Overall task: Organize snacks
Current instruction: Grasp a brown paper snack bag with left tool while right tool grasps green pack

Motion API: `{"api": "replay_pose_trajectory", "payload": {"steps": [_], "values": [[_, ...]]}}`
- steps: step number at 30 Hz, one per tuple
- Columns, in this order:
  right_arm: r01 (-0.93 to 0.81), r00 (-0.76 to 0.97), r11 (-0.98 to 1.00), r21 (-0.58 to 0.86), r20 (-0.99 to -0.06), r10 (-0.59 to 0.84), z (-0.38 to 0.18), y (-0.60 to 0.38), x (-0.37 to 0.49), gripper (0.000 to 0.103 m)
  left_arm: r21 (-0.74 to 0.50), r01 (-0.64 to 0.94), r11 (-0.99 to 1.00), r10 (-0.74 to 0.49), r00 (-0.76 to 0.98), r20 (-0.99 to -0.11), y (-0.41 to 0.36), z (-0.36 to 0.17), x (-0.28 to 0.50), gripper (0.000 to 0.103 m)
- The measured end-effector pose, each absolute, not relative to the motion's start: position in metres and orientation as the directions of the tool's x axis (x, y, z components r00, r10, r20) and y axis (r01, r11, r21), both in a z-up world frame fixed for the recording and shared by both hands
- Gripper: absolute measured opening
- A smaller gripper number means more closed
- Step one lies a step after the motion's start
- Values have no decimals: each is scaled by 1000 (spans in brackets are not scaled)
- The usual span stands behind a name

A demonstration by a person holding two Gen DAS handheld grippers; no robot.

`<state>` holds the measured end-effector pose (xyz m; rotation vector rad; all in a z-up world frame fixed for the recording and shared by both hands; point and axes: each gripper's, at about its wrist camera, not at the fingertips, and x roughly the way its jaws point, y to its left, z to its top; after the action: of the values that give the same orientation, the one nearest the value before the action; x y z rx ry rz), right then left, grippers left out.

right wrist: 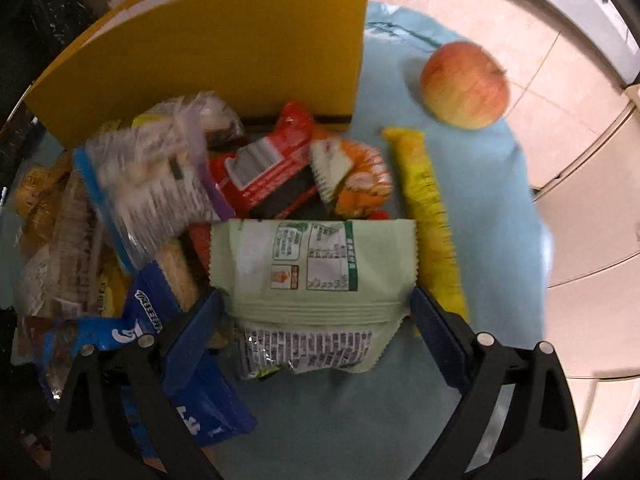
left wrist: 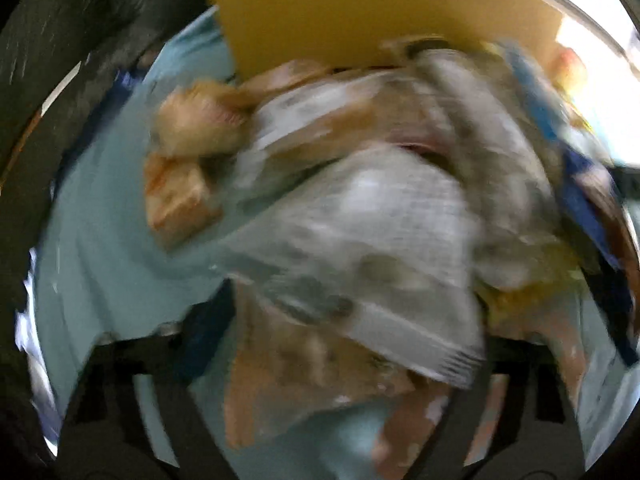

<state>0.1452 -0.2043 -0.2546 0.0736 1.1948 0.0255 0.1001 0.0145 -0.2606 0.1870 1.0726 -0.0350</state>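
In the right wrist view a pale green snack packet lies printed side up on a light blue cloth. My right gripper is open and straddles it, one blue finger at each side edge. The packet is not crumpled. The left wrist view is heavily blurred. There, a grey-white checked packet lies on a heap of snacks between the dark fingers of my left gripper. Whether its pads press on the packet is lost in the blur.
A yellow box stands behind the heap. A clear zip bag, a red packet, an orange packet and a blue packet are piled together. A long yellow packet and an apple lie to the right, near pale tiles.
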Motion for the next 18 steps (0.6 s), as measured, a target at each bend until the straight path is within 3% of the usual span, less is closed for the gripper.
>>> {"api": "replay_pose_trajectory", "payload": {"steps": [1, 3, 4, 6, 12, 18], "values": [[-5, 366, 997, 76, -928, 72, -253, -203, 146, 81, 156, 131, 979, 74, 485, -872, 10, -259, 98, 67], [-37, 359, 997, 69, -930, 78, -247, -200, 144, 59, 143, 134, 981, 62, 479, -876, 10, -259, 97, 64], [-47, 352, 996, 75, -932, 87, -245, -200, 142, 55, 122, 128, 984, 48, 472, -880, 13, -258, 98, 63], [-53, 347, 992, 117, -929, 128, -241, -205, 137, 40, 94, 123, 988, 25, 472, -881, 18, -255, 97, 50], [-80, 410, 975, 209, -884, 224, -215, -219, 109, 34, -5, 97, 995, -51, 485, -873, 44, -232, 86, 37], [-77, 482, 966, 247, -839, 253, -175, -237, 85, 34, -42, 71, 997, -74, 546, -835, 57, -197, 60, 37]]}}
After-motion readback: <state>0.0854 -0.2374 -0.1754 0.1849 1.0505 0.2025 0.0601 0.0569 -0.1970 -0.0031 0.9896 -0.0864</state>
